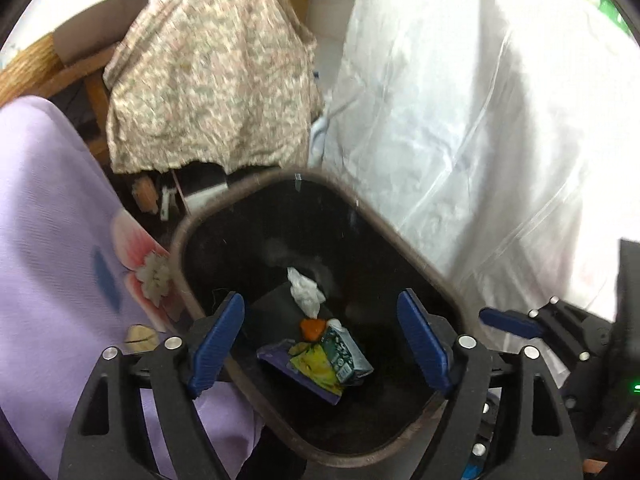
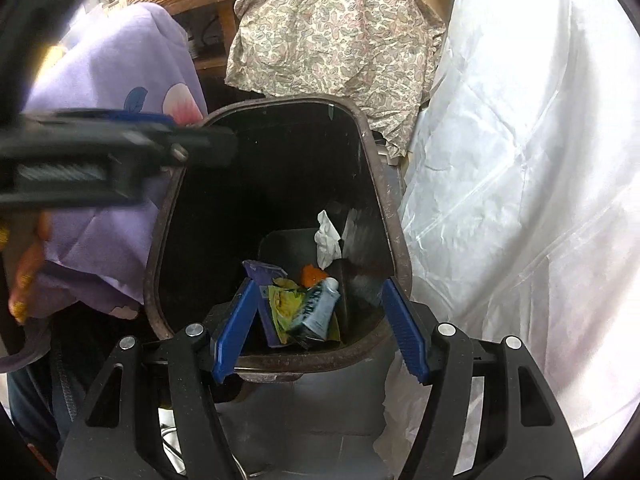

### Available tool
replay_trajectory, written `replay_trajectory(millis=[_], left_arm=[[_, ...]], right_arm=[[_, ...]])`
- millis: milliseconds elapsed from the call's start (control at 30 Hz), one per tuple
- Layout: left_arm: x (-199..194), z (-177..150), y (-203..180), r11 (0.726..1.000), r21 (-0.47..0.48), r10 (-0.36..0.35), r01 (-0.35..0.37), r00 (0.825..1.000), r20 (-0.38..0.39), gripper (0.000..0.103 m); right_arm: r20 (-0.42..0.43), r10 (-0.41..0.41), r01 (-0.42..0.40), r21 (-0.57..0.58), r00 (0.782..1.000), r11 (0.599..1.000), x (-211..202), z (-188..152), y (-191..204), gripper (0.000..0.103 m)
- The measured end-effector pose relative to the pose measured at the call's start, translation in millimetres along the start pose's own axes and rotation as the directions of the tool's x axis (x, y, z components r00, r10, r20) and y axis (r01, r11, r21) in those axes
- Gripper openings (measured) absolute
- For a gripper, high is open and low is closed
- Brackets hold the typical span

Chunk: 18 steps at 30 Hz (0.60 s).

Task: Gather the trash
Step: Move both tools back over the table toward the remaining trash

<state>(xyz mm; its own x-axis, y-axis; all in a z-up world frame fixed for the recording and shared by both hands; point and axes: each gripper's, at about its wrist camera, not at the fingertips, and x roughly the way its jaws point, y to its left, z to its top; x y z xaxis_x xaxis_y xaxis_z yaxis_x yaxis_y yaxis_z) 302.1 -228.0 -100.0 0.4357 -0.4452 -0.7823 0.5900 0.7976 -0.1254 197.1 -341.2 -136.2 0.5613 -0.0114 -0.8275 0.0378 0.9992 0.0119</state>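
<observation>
Left wrist: left gripper [image 1: 320,344] spread, empty, above trash [image 1: 320,354] inside bin [image 1: 400,240]; right gripper [image 2: 320,328] likewise apart.

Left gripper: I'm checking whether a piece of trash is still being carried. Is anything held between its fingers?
No. In the left wrist view the left gripper stands open above the bin, with nothing between its blue pads.

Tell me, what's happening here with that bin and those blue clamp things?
A person is collecting trash with two hand-held grippers. Both the left gripper and the right gripper hover open and empty over the dark plastic bin. At the bin's bottom lie a crumpled white tissue, a small green drink carton, a yellow wrapper, a purple wrapper and an orange scrap.
</observation>
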Motion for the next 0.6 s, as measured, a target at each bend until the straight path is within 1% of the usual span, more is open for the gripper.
replay_trajectory(millis=[200,267,333,367,400,467,600], left_arm=[[-52.1,6.2,6.0,0.997,-0.065,-0.044,0.048,0.996,0.074,0.083],[-72.9,6.1,6.9,0.997,-0.049,-0.052,0.057,0.993,0.103,0.085],[-96.2,3.9,9.5,0.999,-0.018,-0.048,0.051,0.990,0.134,0.088],[-105.6,2.5,11.6,0.999,-0.006,-0.043,0.044,0.988,0.148,0.089],[-116.4,0.5,15.7,0.999,0.005,-0.034,0.034,0.986,0.163,0.090],[-135.0,-3.9,27.4,1.000,0.018,0.000,-0.003,0.981,0.193,0.091],[-168.8,-16.2,67.6,0.995,-0.016,0.103,-0.102,0.969,0.223,0.092]], right_arm=[[0.035,-0.013,0.013,-0.008,0.999,1.000,-19.7,3.4,4.9,0.065],[0.060,-0.014,0.015,-0.020,0.998,1.000,-31.1,9.0,10.7,0.065],[0.088,-0.001,0.004,-0.030,0.996,1.000,-42.1,17.0,17.0,0.065],[0.102,0.012,-0.008,-0.037,0.995,0.999,-48.3,22.6,21.6,0.067],[0.111,0.022,-0.018,-0.042,0.994,0.999,-52.6,27.6,25.0,0.072],[0.147,0.055,-0.047,-0.059,0.988,0.997,-65.4,40.9,38.4,0.079],[0.188,0.136,-0.110,-0.143,0.973,0.984,-82.7,67.6,74.7,0.079]])
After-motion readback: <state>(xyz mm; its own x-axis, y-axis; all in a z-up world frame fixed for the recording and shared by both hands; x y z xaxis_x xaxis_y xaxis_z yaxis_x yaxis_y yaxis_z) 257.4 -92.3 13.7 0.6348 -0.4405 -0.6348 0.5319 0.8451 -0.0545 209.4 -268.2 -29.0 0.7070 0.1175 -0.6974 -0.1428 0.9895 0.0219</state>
